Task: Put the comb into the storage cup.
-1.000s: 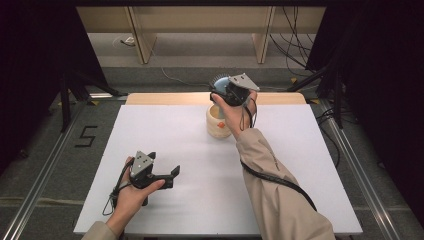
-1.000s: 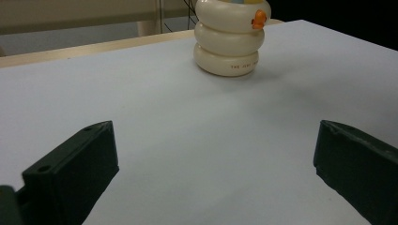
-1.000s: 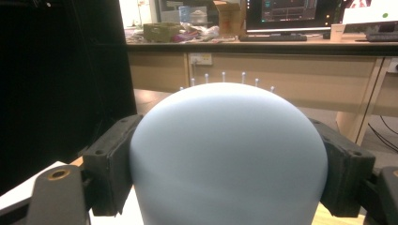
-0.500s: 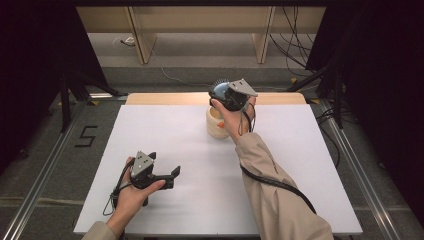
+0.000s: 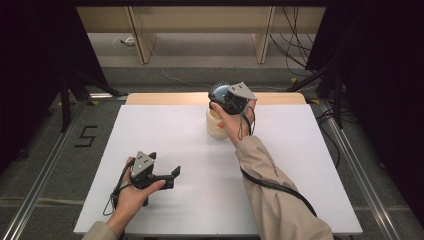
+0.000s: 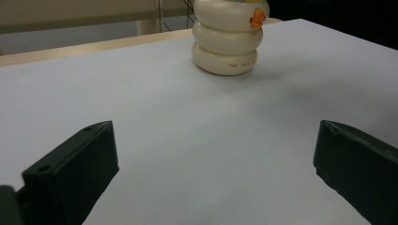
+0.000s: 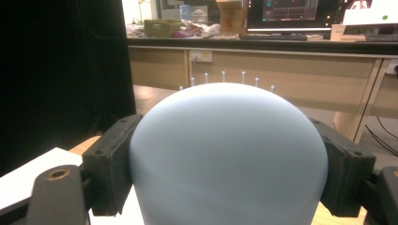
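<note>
Dome lifted clear of the cream stack

Our right tool is clamped on a pale blue dome, jaws pressing both its sides, and it has risen a little since a second ago, now held above the cream ringed stack at the tabletop's far edge. We judge the piece is coming off. Our left tool rests near us, jaws wide apart and empty.
</note>
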Tool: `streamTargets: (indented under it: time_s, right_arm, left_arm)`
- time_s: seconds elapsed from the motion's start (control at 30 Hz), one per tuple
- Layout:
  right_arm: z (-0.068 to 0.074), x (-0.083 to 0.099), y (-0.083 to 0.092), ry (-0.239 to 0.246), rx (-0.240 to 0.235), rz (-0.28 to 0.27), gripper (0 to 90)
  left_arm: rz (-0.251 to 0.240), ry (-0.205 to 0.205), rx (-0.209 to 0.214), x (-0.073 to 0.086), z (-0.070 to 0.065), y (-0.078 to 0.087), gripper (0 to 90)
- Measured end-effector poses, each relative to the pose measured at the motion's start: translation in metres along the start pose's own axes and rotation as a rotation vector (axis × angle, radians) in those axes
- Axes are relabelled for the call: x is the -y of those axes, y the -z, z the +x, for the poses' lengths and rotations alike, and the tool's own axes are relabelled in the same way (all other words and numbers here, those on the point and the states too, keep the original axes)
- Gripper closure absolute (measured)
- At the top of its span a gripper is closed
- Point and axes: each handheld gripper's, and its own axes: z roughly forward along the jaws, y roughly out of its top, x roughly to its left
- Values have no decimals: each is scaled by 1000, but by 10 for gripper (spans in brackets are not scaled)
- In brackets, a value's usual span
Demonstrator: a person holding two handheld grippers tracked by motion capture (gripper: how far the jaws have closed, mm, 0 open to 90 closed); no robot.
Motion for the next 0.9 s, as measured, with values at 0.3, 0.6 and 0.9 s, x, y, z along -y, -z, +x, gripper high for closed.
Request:
streamTargets:
  time_s: [0.3,0.6,0.9]
  right_arm:
    - [1,2,10,7,-14,-2,206]
    - [2,6,22,15,-24,-11,204]
    - [2,10,32,15,-28,-25,203]
  left_arm:
    - [0,-2,-1,0,-1,0,0]
    - [0,-3,-1,0,-1,0,0]
    - [6,-6,1,1,-1,-1,0]
